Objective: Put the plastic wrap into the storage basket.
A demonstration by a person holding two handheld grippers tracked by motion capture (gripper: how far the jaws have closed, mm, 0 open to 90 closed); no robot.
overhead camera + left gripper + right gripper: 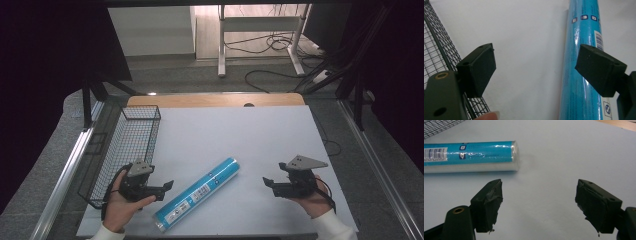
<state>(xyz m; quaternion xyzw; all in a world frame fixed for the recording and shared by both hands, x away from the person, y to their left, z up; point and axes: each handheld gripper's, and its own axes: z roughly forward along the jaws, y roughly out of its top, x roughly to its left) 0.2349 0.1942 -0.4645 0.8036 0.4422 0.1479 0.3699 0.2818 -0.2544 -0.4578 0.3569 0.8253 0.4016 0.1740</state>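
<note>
Lying glossy on matte white table (260, 135) — blue cylindrical roll (197, 193) — left claw (167, 186), right claw (266, 181) released.

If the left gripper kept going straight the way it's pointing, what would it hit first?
Probably the blue roll: the left gripper, jaws open, points right at it, from the wire basket side. How low it sits is unclear.

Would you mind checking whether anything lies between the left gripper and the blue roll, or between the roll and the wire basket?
Nothing visible does. The left gripper is open right beside the blue roll, and only bare white table separates the roll from the wire basket at the table's left edge.
</note>
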